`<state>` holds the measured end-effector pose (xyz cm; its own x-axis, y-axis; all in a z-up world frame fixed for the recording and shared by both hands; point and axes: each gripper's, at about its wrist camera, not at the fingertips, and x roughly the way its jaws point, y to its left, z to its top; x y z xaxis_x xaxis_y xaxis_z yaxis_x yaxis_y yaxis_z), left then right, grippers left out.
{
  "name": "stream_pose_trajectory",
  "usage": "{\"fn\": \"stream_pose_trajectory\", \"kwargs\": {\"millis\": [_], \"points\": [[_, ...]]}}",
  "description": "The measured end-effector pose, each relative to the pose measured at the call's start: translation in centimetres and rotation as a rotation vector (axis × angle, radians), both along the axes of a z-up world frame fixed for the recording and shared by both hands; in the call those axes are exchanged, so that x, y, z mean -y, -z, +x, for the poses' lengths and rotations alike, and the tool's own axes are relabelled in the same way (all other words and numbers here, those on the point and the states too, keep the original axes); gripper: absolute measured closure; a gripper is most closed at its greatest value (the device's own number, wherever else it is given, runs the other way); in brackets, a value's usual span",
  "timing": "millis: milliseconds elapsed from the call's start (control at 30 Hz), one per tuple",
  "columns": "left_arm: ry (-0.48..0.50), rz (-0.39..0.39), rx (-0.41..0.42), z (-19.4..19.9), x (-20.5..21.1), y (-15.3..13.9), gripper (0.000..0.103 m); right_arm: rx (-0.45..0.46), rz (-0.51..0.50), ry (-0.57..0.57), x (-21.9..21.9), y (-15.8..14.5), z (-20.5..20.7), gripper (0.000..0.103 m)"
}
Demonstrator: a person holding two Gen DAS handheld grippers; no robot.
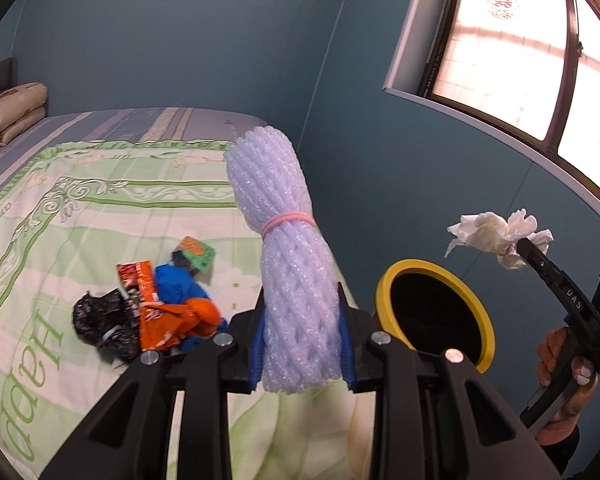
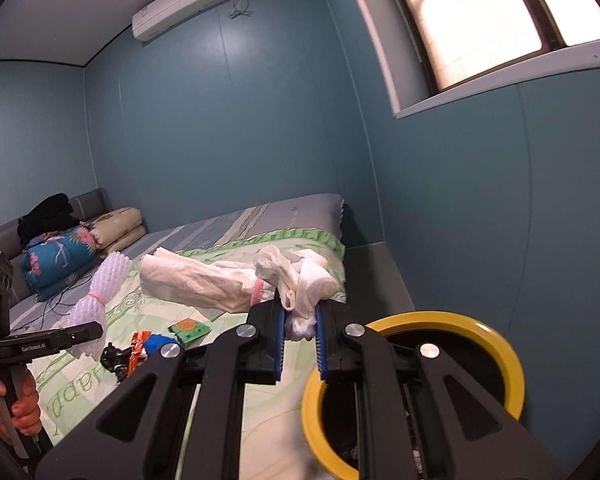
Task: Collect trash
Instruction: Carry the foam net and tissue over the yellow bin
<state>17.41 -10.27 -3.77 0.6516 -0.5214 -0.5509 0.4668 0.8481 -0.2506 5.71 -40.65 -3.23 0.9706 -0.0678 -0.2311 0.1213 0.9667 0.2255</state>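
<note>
Both hands are loaded and closing on the bin! The left gripper (image 1: 303,354) has its jaws clamped on a bundle of white foam netting (image 1: 288,240), cinched by a pink band and standing upright out of the blue pads. The right gripper (image 2: 300,340) is pinched tight on a crumpled white tissue (image 2: 300,280), jaws almost fully closed. The yellow-rimmed bin (image 2: 496,340) sits on the floor just beside the bed's corner nearest the window wall, its dark mouth below and ahead of both tools. The bed (image 1: 100,208) is not finished, though: a small pile of wrappers (image 1: 148,312), black, orange, blue and green, lies near its near edge, and a folded pale bag (image 2: 192,280) sits further up the quilt. To do this drop well, each gripper should probably be carried fully over the opening before releasing, since tissue and netting are light and could catch the rim; one hand at a time looks safer. Pose-wise, the left tool tilts downward toward the bin, the right runs nearly level, and the person's hand (image 1: 568,384) grips the right handle.
</note>
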Motion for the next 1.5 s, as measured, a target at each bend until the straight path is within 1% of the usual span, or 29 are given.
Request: {"fn": "stream_pose_trajectory", "kwargs": {"millis": [133,233,467,567,667,800,1000,1100,1333,1500], "points": [[0.049,0.005,0.004,0.2,2.5,0.0,0.075,0.012,-0.024,0.065,0.7,0.2,-0.6,0.092],[0.085,0.005,0.0,0.4,4.5,0.4,0.075,0.022,-0.005,0.084,1.8,0.5,-0.9,0.092],[0.161,-0.012,-0.031,0.7,8.5,1.8,0.075,0.006,-0.009,0.154,2.7,1.3,-1.0,0.092],[0.196,-0.005,-0.045,1.1,10.3,2.5,0.075,-0.006,-0.023,0.203,2.9,1.6,-1.0,0.092],[0.228,0.005,-0.056,1.3,12.1,2.9,0.075,-0.008,-0.015,0.212,3.5,1.9,-1.2,0.092],[0.266,0.017,-0.063,1.5,14.1,3.5,0.075,-0.014,-0.018,0.258,4.1,2.2,-1.2,0.092],[0.305,0.015,-0.086,1.8,16.1,4.6,0.075,-0.051,-0.023,0.33,5.1,3.3,-0.7,0.092],[0.322,0.015,-0.102,1.8,17.1,5.3,0.075,-0.069,0.003,0.343,5.8,3.9,-0.5,0.092],[0.357,0.049,-0.126,1.7,19.2,6.9,0.075,-0.118,0.032,0.38,6.6,4.8,0.2,0.091],[0.374,0.061,-0.15,1.7,20.2,7.8,0.075,-0.149,0.06,0.385,7.4,5.8,0.7,0.091]]}}
